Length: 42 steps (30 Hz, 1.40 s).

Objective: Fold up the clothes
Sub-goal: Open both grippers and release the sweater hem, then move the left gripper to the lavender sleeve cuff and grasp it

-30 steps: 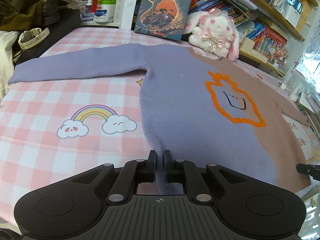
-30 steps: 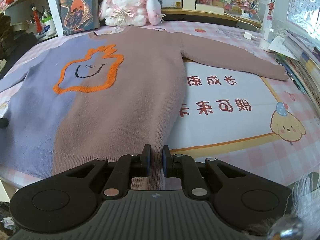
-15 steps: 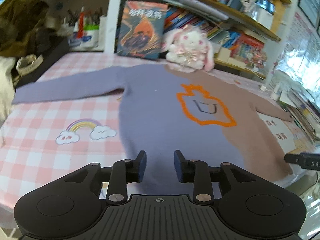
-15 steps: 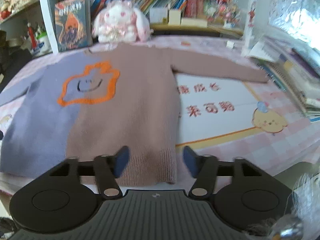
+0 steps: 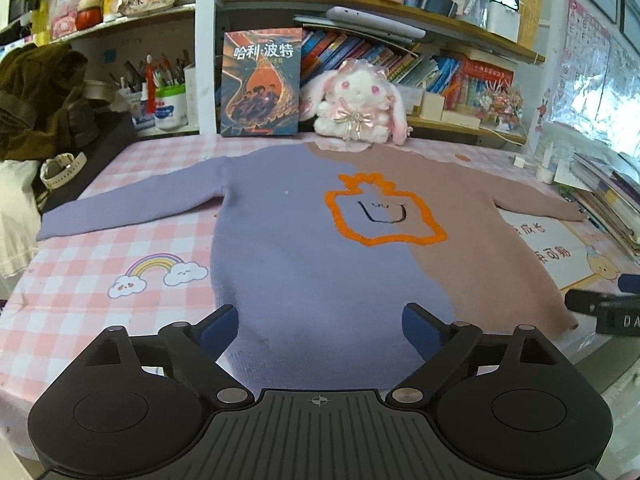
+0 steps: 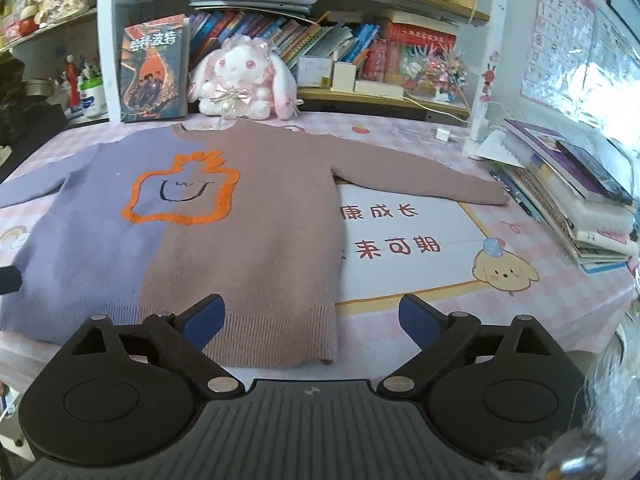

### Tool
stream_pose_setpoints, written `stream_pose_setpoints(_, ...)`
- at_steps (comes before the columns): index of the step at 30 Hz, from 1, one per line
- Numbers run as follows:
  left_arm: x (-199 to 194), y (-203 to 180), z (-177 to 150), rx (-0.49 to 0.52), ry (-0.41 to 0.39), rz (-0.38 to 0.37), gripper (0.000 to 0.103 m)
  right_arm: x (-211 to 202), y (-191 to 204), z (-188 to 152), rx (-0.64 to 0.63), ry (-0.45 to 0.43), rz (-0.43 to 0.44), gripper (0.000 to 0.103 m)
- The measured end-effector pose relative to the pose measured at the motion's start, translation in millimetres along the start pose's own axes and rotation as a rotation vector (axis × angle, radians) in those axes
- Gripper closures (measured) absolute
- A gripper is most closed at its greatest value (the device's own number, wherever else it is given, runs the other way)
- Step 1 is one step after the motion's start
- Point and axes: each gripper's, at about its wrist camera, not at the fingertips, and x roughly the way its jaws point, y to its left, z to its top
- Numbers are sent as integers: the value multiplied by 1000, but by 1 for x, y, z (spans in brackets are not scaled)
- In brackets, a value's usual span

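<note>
Left wrist view: left hand-held gripper [image 5: 318, 330] has just been opening, jaws now wide, hem released, nothing between them | right hand-held gripper [image 6: 312, 320] likewise spread, empty, earlier pinching the hem | both tilted downward, drawn back above the near edge | sweater [image 5: 320, 240] flat on worktop [image 5: 100, 248], sleeves outstretched.

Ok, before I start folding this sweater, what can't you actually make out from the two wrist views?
- Sweater hem, left wrist view: its near edge is hidden behind the left hand-held gripper.
- Purple sleeve cuff, right wrist view: cut off by the left picture edge.
- Right hand-held gripper, left wrist view: only a black part shows at the right edge.
- Sweater's underside: hidden in both views.
- Book spines on the shelf: too small to read.
</note>
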Motion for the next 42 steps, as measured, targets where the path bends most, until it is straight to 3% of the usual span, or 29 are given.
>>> stream_pose_setpoints(14, -24, -31, 15, -42, -11, 90, 7, -13, -37, -1, 40, -4, 64, 5)
stream_pose_setpoints(21, -25, -52, 19, 175, -34, 70, 7, -23, -41, -9, 20, -4, 67, 4)
stream_pose_setpoints(28, -22, -52, 14, 80, -26, 42, 6, -23, -41, -7, 26, -9, 46, 4)
stream_pose_setpoints(37, -10, -7, 19, 96, -25, 14, 6, -13, -7, 2, 25, -5, 14, 4)
stream_pose_setpoints(42, 3, 40, 24, 22, -3, 15, 6, -5, 24, 15, 59, -2, -40, 4)
